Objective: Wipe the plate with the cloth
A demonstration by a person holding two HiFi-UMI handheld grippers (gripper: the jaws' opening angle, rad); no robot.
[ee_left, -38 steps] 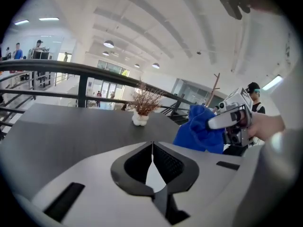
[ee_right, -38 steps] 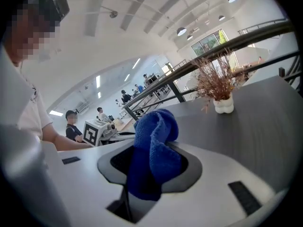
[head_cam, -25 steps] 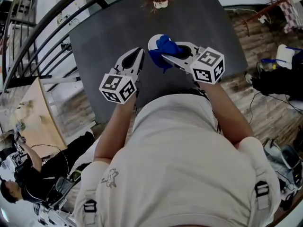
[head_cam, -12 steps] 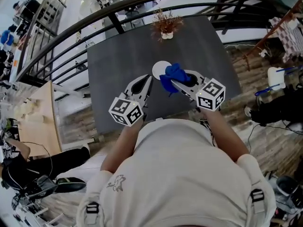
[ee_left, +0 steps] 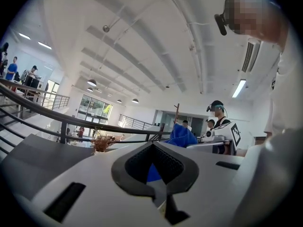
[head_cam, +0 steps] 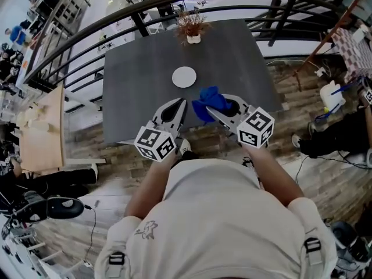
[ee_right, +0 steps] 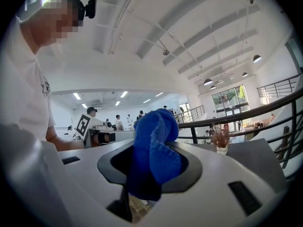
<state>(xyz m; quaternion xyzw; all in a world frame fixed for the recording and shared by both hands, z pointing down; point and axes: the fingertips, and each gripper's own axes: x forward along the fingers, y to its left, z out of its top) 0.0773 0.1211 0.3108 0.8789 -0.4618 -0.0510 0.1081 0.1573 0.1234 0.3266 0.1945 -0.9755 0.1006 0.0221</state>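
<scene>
Facing one plate (head_cam: 184, 77): right hand-held gripper (head_cam: 209, 110) clamps one cloth (head_cam: 210, 99), left hand-held gripper (head_cam: 181, 102) closed.

I see one plate (head_cam: 184, 77), one blue cloth (head_cam: 210, 102), one dark table (head_cam: 139, 86) and one little plant (head_cam: 192, 27). There are two grippers: the left gripper (head_cam: 181, 102) and the right gripper (head_cam: 208, 110).

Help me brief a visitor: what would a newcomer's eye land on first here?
The bright blue cloth, bunched in the shut right claw above the near side of the table. Next comes the white plate, lying alone on the dark tabletop beyond the cloth, and a small dried plant at the far edge.
</scene>
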